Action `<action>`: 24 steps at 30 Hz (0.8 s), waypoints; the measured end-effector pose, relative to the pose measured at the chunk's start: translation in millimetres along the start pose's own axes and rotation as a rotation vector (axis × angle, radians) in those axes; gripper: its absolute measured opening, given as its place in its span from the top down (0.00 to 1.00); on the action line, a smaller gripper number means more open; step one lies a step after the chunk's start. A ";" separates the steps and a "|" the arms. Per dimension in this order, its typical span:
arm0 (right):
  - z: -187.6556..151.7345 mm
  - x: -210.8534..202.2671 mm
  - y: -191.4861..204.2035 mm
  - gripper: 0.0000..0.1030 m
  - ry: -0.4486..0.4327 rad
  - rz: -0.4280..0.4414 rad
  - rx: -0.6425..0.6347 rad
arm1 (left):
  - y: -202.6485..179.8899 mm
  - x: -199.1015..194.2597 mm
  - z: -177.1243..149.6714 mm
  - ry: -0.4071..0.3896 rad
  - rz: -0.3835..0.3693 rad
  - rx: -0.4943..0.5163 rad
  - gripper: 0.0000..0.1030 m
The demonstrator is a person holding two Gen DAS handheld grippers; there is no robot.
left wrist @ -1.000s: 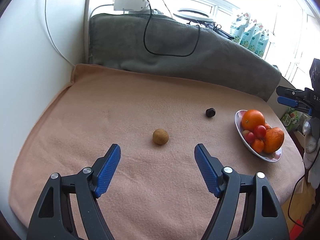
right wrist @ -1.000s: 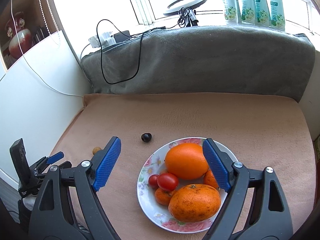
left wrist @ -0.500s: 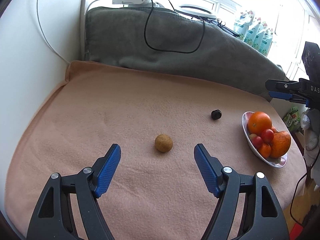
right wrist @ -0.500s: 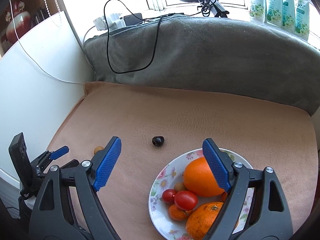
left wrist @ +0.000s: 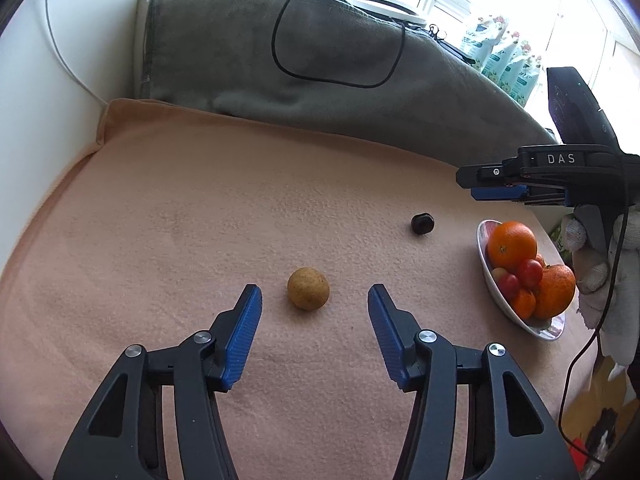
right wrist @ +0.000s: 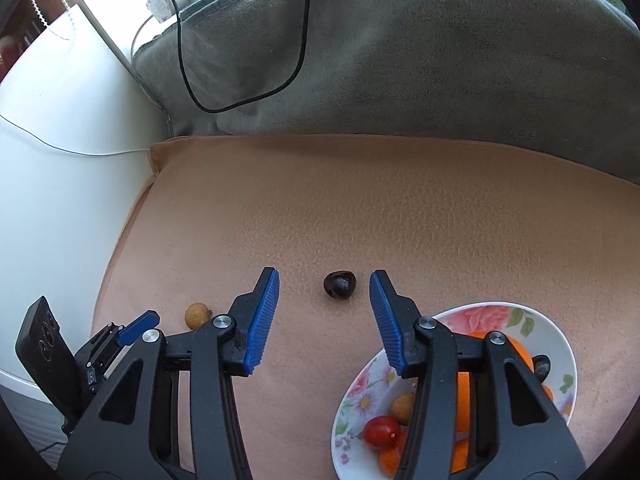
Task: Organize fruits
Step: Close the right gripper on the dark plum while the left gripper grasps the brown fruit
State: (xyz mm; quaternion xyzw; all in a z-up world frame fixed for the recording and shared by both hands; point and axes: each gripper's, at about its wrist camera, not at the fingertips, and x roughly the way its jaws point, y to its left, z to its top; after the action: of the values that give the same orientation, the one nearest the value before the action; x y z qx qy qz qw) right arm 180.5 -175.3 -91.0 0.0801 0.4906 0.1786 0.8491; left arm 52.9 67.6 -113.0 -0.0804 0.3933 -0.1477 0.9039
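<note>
Left tool (left wrist: 315, 299) spread wide, low in the frame, and the tan round fruit (left wrist: 308, 289) sits right between its blue tips, touching neither! Over on the right wrist view, the right tool (right wrist: 324, 280) is spread too, with the dark fruit (right wrist: 340, 284) just ahead of the gap between its tips. Lower right there, the flowered bowl (right wrist: 520, 316) holds oranges and red tomatoes. Both loose fruits lie on the peach blanket (left wrist: 200, 208) over the table. Further back, upper frame, a grey blanket (left wrist: 320, 48) with a black cable (left wrist: 280, 60) looped across it.
</note>
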 end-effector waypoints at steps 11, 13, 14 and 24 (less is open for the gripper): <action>6.0 31.7 6.0 0.62 0.069 -0.043 -0.004 | 2.4 23.7 3.9 0.049 -0.030 -0.019 0.59; 7.0 36.1 7.8 0.64 0.075 -0.055 -0.011 | 2.3 26.4 4.2 0.055 -0.030 -0.019 0.59; 7.5 37.6 8.1 0.64 0.077 -0.060 -0.013 | 2.4 27.5 4.4 0.056 -0.030 -0.018 0.59; 9.0 55.5 7.4 0.66 0.112 -0.100 -0.025 | 7.4 37.6 5.2 0.077 -0.037 -0.035 0.62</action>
State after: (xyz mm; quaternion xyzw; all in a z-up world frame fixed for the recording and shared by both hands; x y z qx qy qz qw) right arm 211.8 -146.9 -128.8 0.0349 0.5386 0.1461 0.8291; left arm 82.6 62.3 -137.3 -0.0978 0.4286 -0.1606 0.8837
